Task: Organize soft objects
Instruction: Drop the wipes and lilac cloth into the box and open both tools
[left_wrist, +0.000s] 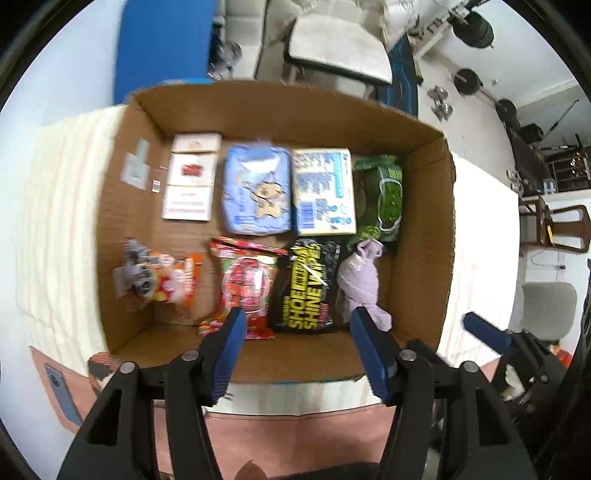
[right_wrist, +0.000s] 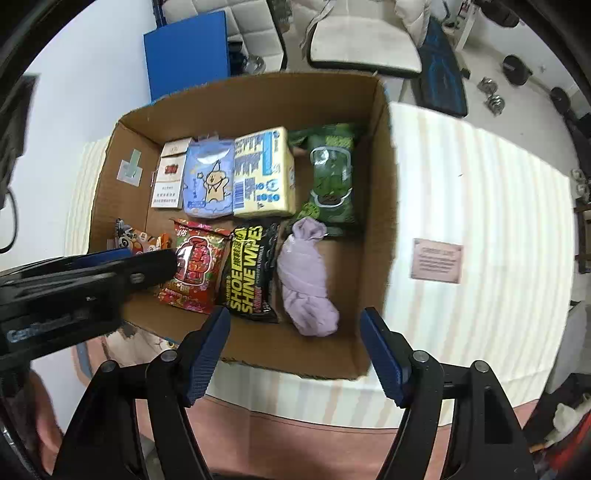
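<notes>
Both claws hung over the cardboard box (right_wrist: 373, 229) on the striped bench (right_wrist: 480, 206), pointing down into it. Left claw (left_wrist: 297, 350) stood part open w/ nothing btwn the pads; right claw (right_wrist: 295, 354) wider, also empty. The lilac cloth bundle (right_wrist: 306, 280) lay in the front row at the right end, just beside the black shoe shine wipes pack (right_wrist: 249, 273), w/ bare box floor btwn it and the right wall. Probably light, floppy, knotted up: best pinched at the thick middle, the twisted top would likely slip or unroll. The wipes pack and the red snack bag (right_wrist: 194, 269) looked glossy, prob. slippery & squashy; grab across the short width, not the crimped ends. Back row sat tight side by side: white carton (right_wrist: 168, 182), blue tissue pack (right_wrist: 208, 181), yellow pack (right_wrist: 264, 173), green wipes pack (right_wrist: 330, 177) at the right. An orange snack bag (left_wrist: 166, 280) sat front left, apart from the red one. Box walls stood tall, so entry likely only from above; open room mostly at front right and along the near wall. Left claw body crossed the right view low left, crowding that side.
</notes>
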